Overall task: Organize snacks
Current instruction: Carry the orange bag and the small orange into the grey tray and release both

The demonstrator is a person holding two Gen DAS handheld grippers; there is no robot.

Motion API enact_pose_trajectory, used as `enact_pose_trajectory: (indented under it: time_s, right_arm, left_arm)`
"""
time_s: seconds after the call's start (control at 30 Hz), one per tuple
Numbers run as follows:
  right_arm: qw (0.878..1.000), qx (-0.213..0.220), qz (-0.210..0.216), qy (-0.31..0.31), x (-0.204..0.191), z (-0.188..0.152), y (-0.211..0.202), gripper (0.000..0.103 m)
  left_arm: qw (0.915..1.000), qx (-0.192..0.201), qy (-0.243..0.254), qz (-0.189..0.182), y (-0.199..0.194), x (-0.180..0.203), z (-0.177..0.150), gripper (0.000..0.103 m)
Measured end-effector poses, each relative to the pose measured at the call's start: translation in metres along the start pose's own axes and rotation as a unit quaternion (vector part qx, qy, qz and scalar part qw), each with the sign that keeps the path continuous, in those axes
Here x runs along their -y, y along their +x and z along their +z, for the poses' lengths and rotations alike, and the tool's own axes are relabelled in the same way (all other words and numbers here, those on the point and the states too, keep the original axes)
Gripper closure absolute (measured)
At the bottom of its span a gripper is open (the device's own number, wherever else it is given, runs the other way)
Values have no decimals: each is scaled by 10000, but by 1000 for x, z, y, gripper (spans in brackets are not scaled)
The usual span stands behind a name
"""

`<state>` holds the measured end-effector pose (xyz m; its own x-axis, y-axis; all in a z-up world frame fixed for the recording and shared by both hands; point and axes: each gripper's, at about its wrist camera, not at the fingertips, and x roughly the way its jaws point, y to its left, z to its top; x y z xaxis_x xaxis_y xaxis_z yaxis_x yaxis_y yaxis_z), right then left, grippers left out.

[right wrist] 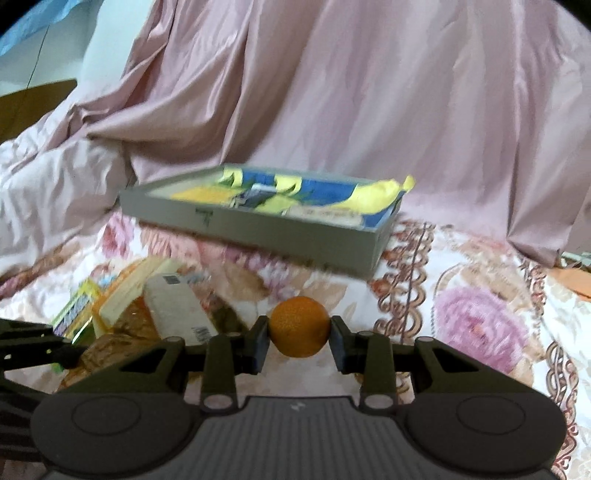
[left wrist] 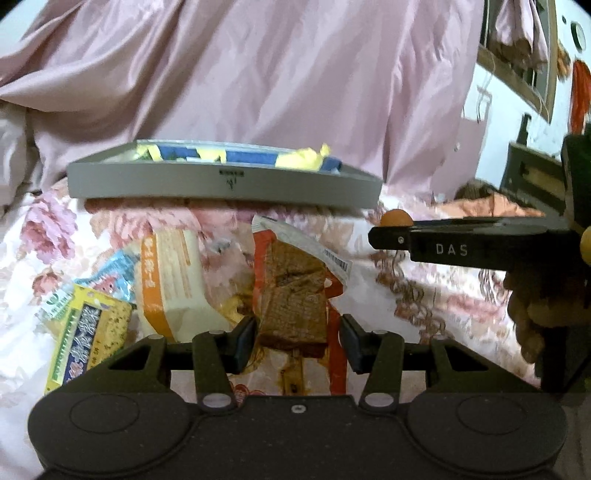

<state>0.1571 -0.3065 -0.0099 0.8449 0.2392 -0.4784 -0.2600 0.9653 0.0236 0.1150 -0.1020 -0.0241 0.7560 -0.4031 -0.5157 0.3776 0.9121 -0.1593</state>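
Right wrist view: right gripper (right wrist: pixel 299 328) pinches orange (right wrist: pixel 298 325) short of tray (right wrist: pixel 280 227) | left gripper (left wrist: pixel 298 341) jaws pinching brown snack pack (left wrist: pixel 291 295) | next: carry both over tray rim.

Bedspread (right wrist: pixel 480 325): white quilted cover with pink flowers and brown scrollwork, spread across the foreground
Pink sheet (right wrist: pixel 332 92): plain satin-like cloth, heavily creased, rising behind the bedspread and filling the upper part of both views
Wall (left wrist: pixel 476 122): white, at the right edge of the left wrist view
Framed mirror or picture (left wrist: pixel 517 55): hung tilted on that wall, which of the two cannot be told
Blue cloth (right wrist: pixel 33 22): upper left corner, blurred
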Motion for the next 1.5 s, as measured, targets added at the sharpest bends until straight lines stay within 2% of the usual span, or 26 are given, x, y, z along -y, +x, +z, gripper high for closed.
enact_pose_trajectory:
  time_s: [0.3,0.5,0.7,0.9,1.1,1.5]
  right_arm:
    - [9967,741,-251,216,2,13,-8,64]
    - [9916,1183,-420,301,3,25,-5,64]
    - [9881,1390,-529,394,3,38,15,64]
    - [9871,1470,-503,392,3,46,33,64]
    - [9880,1411,-421,459,7,50,47,64]
    - [9916,1169,-297,465,6,50,62,64]
  left_arm:
    - [9980,538,-262,178,-8,-2,25,52]
    - [9944,918,-400,327,2,-6,64,52]
    - [9909,1183,-425,481,26,-15,114,52]
    - [9893,1200,-486,672,60,-25,149,52]
    - [9885,1037,-754,805,94,-35,171,52]
    - [9888,588,-959,981,137,-48,175,52]
